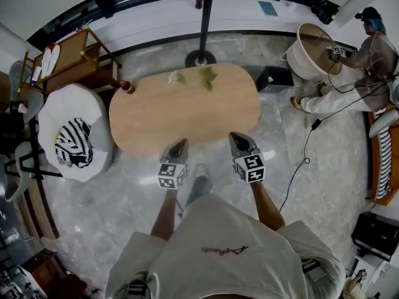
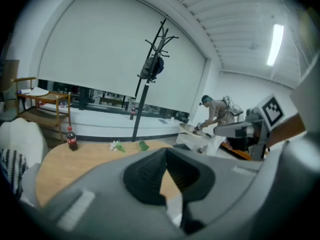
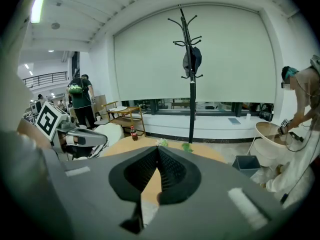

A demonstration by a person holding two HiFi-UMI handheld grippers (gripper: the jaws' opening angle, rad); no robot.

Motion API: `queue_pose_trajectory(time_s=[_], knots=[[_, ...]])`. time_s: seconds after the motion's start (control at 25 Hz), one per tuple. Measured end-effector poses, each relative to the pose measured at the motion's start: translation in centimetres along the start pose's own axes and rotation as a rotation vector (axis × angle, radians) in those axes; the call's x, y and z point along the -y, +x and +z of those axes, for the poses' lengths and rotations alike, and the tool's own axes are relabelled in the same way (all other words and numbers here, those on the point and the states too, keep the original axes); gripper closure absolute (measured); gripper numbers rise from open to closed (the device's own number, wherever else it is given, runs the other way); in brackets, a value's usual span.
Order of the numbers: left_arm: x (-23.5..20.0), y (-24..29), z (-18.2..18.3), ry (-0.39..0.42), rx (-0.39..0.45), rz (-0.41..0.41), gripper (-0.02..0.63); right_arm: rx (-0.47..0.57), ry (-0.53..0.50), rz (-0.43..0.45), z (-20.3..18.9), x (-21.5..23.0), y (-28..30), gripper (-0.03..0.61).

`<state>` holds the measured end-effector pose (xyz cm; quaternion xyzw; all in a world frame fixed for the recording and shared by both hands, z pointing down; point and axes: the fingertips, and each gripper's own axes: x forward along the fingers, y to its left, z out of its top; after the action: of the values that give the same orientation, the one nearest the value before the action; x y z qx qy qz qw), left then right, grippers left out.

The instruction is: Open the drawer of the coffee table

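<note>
The oval wooden coffee table (image 1: 187, 114) stands in front of me; no drawer shows in any view. Both grippers hover side by side at its near edge, pointing across the top. My left gripper (image 1: 181, 143) is shut with nothing between its jaws, and my right gripper (image 1: 239, 137) is shut and empty too. In the left gripper view the left gripper (image 2: 166, 151) has its tips together over the tabletop (image 2: 85, 161). The right gripper view shows the right gripper (image 3: 158, 149) likewise closed over the tabletop (image 3: 210, 154).
A cola bottle (image 1: 126, 86), a white flower (image 1: 175, 77) and a green leaf (image 1: 208, 76) lie on the table's far side. A white armchair (image 1: 75, 114) with a striped cushion sits at the left. Beyond are a coat stand (image 1: 202, 23), a dark bin (image 1: 274, 78) and a crouching person (image 1: 355, 67).
</note>
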<state>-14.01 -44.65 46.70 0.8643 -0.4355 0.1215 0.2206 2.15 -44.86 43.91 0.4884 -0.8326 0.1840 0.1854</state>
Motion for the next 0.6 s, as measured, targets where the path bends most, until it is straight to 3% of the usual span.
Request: queue_pose_trajectory(time_s=[0.32, 0.6], knots=[[2.4, -1.0, -3.6, 0.009, -0.008, 0.008, 0.614, -0.036, 0.038, -0.007, -6.3, -0.3, -3.2, 0.574], [7.2, -3.6, -9.5, 0.010, -0.022, 0.023, 0.614, -0.053, 0.052, 0.039, -13.0, -2.0, -7.5, 0.574]])
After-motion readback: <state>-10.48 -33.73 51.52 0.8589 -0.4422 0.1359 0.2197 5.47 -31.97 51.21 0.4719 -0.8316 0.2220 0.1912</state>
